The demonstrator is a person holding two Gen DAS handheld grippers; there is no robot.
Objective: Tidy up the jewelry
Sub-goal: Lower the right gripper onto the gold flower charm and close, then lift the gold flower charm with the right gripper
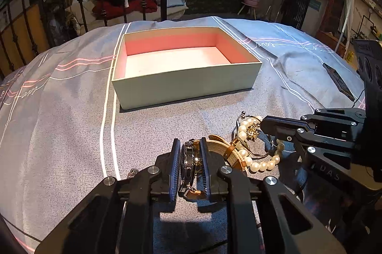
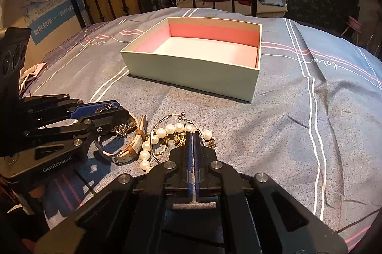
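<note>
While the left gripper (image 1: 190, 153) clamps the watch (image 1: 191, 164) and the right gripper (image 2: 192, 137) pinches the pearl bracelet (image 2: 167, 132), the box (image 1: 186, 84) sits unobstructed beyond.

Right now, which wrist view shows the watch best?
The left wrist view: the watch sits close up, edge-on, clamped between the left gripper pads, with its tan strap trailing right. The right wrist view shows mostly the strap beside the pearl bracelet; the gripper hides most of the case.

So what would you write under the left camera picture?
Left tool clamps a watch beside pearls, empty box waiting.
</note>
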